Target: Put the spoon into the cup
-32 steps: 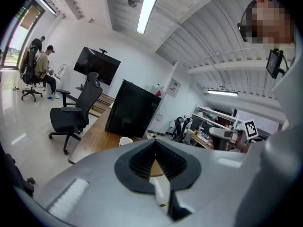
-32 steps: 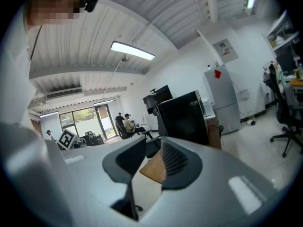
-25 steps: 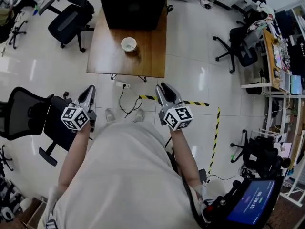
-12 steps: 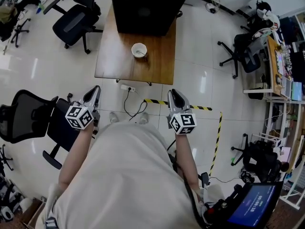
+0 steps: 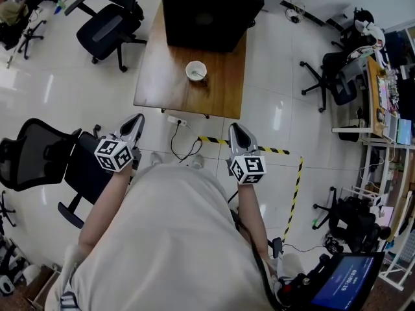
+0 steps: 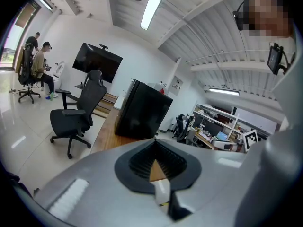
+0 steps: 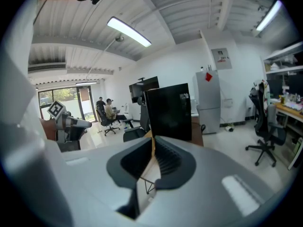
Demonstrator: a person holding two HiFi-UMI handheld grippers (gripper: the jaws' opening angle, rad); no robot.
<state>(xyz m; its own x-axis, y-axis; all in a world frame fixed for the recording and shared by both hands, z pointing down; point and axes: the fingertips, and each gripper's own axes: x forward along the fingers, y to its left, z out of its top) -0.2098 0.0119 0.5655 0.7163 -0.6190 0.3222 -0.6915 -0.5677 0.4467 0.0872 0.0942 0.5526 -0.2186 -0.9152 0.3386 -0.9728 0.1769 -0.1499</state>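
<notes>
Hovering well short of the table [image 5: 162, 76], left gripper [image 5: 136, 119] and right gripper [image 5: 236, 129] have jaws closed, empty.

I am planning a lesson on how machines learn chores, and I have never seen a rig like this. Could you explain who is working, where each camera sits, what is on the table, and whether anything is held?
There is no robot here. A person stands with a hand-held tool in each hand, the left gripper and the right gripper. The patterned cubes are part of them. The top-down picture comes from a camera on the person's head. The other two come from cameras riding on each gripper, looking along its jaws. Ahead stands a wooden table with a big black box and a white cup. A spoon seems to sit in the cup already. Neither gripper holds anything: the left is shut, and the right is just closing shut.
</notes>
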